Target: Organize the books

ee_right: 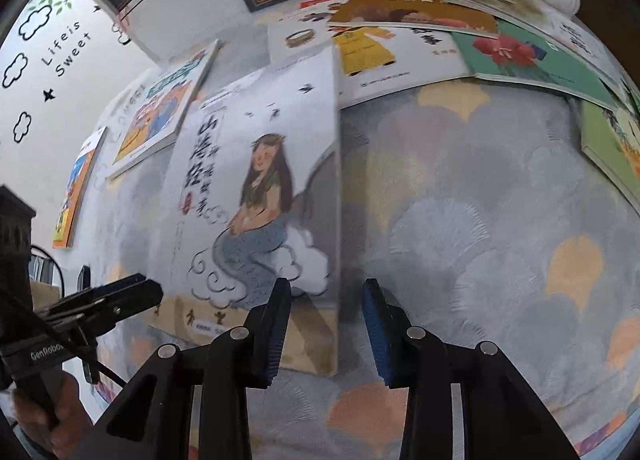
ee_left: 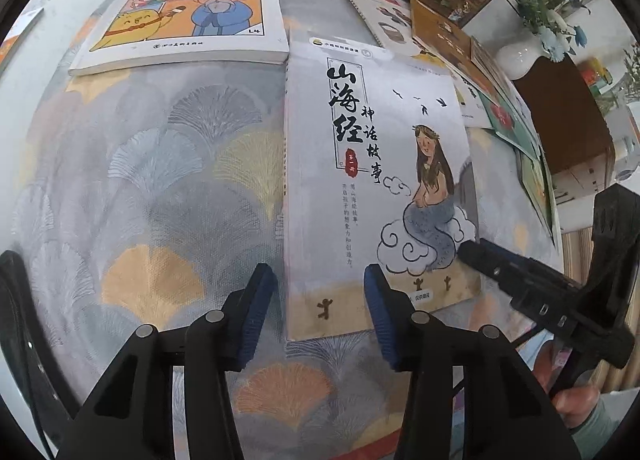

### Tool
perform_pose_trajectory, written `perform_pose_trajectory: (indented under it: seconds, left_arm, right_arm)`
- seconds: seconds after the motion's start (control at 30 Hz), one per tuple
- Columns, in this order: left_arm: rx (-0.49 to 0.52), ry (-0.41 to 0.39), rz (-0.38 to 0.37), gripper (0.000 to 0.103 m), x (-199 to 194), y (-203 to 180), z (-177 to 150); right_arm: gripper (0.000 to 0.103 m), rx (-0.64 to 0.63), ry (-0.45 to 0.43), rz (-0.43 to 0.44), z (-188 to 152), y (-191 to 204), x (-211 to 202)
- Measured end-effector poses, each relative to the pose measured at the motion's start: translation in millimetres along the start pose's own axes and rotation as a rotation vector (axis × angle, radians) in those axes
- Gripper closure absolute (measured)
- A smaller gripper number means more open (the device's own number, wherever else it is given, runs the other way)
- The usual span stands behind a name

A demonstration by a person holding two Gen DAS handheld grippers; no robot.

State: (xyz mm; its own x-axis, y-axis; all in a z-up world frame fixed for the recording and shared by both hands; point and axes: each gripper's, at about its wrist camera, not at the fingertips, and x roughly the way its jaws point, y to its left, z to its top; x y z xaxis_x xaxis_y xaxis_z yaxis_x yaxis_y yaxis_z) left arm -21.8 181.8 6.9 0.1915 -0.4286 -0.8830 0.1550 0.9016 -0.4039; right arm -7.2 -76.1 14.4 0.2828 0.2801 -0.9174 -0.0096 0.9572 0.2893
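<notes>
In the left wrist view, the left gripper hung over the near left corner of the mermaid book, which lay flat on the fan-patterned cloth. Its blue pads stood apart, one over the cloth just left of the spine, the other over the cover; neither pressed the book. The right gripper reached in from the right, its tip at the book's near right edge. A cartoon book lay beyond, touching the mermaid book's far left corner. More books were spread at the far right, beside a white vase.

In the right wrist view, the right gripper straddled the mermaid book's right edge, its pads parted, the left one over the cover, with no clear grip. The left gripper showed at the left, a hand below it. The scattered books overlapped along the far edge.
</notes>
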Motion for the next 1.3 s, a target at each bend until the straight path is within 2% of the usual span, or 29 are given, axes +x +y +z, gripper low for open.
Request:
perform_pose_trajectory:
  seconds: [0.07, 0.17, 0.3, 0.4, 0.47, 0.57, 0.63, 0.8, 0.9, 0.97, 1.03, 1.1, 1.17, 1.3]
  left_arm:
    - [-0.017, 0.013, -0.057, 0.058, 0.5, 4.0, 1.7]
    - [-0.056, 0.003, -0.126, 0.058, -3.4, 11.7, 2.4]
    - [-0.126, -0.077, -0.345, 0.059, -28.0, 20.4, 0.8]
    - [-0.076, -0.096, -0.357, 0.059, -36.8, 9.7, -0.8]
    - [-0.038, -0.101, -0.325, 0.060, -37.1, -0.1, -1.3]
    - [-0.013, -0.097, -0.247, 0.072, -27.0, -2.3, -0.7]
    - [-0.006, -0.062, -0.169, 0.094, -9.1, 5.1, -0.9]
    - [-0.043, -0.044, -0.230, 0.094, 1.1, 3.4, 0.9]
    - [-0.047, -0.027, -0.299, 0.094, 2.2, -6.2, 9.0]
    - [-0.063, -0.028, -0.345, 0.094, -0.1, -10.6, 14.5]
    - [-0.108, -0.027, -0.427, 0.094, 0.0, -15.3, 22.3]
    - [-0.150, -0.023, -0.508, 0.094, -1.5, -17.8, 28.3]
    - [-0.170, -0.016, -0.544, 0.094, -0.8, -21.2, 31.5]
    - [-0.224, 0.018, -0.598, 0.094, 5.3, -16.9, 31.0]
  right_arm:
    - [0.066, -0.004, 0.010, 0.028, -1.9, 4.4, 2.2]
    - [0.064, 0.002, 0.016, 0.022, -1.8, 5.2, 4.5]
    - [0.064, 0.098, 0.026, 0.117, -0.9, -11.6, 3.6]
    - [0.064, 0.161, 0.032, 0.187, -0.9, -23.8, 4.6]
    - [0.064, 0.183, 0.035, 0.222, -1.9, -29.3, 4.7]
    - [0.064, 0.194, 0.030, 0.241, -3.7, -31.1, 3.8]
    - [0.064, 0.186, 0.020, 0.235, -5.7, -29.0, 2.5]
    - [0.064, 0.183, -0.002, 0.205, -11.0, -27.5, -1.5]
    - [0.061, 0.189, 0.002, 0.211, -10.2, -26.7, -1.7]
    - [0.059, 0.237, 0.026, 0.258, -7.8, -32.4, 0.0]
    - [0.051, 0.323, 0.050, 0.338, -8.9, -48.7, -0.7]
    - [0.048, 0.430, 0.062, 0.434, -12.9, -67.4, -0.7]
    - [0.047, 0.522, 0.069, 0.528, -17.0, -82.7, 3.5]
    - [0.047, 0.625, 0.079, 0.653, -16.4, -94.9, 19.4]
